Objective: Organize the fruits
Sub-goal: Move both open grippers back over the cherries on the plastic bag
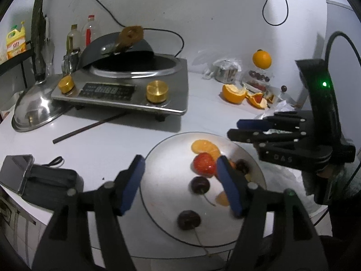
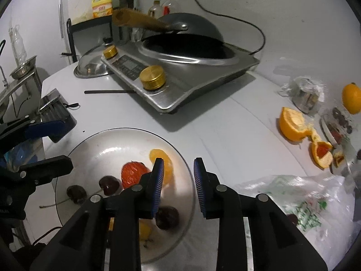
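Observation:
A glass plate [image 1: 162,180] [image 2: 90,149] on the white counter holds a red strawberry [image 1: 204,164] [image 2: 133,173], orange segments [image 1: 205,147] [image 2: 161,158] and several dark cherries [image 1: 200,184] [image 2: 109,184]. My left gripper [image 1: 179,185] is open and empty, low over the plate's near side, with a cherry between its fingers. My right gripper [image 2: 178,185] is open and empty above the plate's right rim; it shows in the left wrist view [image 1: 248,129] at the plate's far right edge.
An induction cooker [image 1: 126,85] [image 2: 180,72] with a wok stands behind the plate. A steel lid [image 1: 36,110] and a chopstick [image 1: 88,127] lie to the left. Orange peels [image 2: 295,126], a whole orange [image 2: 352,98], a fruit tray [image 2: 336,124] and a plastic bag [image 2: 304,196] lie to the right.

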Tool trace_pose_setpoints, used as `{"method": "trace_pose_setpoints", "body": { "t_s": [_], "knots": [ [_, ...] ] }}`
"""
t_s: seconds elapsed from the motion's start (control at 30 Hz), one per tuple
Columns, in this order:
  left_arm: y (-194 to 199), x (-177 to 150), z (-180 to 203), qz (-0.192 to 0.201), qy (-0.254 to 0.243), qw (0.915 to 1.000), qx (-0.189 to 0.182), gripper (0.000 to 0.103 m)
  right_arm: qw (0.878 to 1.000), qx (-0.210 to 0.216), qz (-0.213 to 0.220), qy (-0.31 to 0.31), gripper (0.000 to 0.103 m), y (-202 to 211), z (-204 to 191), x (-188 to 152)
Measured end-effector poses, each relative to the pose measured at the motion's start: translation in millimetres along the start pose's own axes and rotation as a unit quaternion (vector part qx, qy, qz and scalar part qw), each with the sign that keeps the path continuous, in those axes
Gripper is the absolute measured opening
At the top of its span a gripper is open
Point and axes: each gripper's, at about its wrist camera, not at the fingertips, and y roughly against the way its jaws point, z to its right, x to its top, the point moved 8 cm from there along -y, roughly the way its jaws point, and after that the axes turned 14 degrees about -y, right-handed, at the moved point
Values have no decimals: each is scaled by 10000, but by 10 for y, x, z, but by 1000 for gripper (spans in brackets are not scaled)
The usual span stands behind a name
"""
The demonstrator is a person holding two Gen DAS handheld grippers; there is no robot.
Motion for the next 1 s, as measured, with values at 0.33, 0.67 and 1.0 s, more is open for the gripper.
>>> {"method": "trace_pose_setpoints", "body": {
  "t_s": [0.33,0.67,1.0],
  "knots": [
    [37,132,320,22,-227,9997,5,68,9995,-47,194,-230,29,394,278,-138],
    [-26,286,675,-26,-416,9991,21,70,9980,-1,367,-513,32,701,596,-283],
    [-147,405,1084,-133,-733,9972,-68,70,9951,-83,466,-870,32,820,1071,-427]
  ]
}}
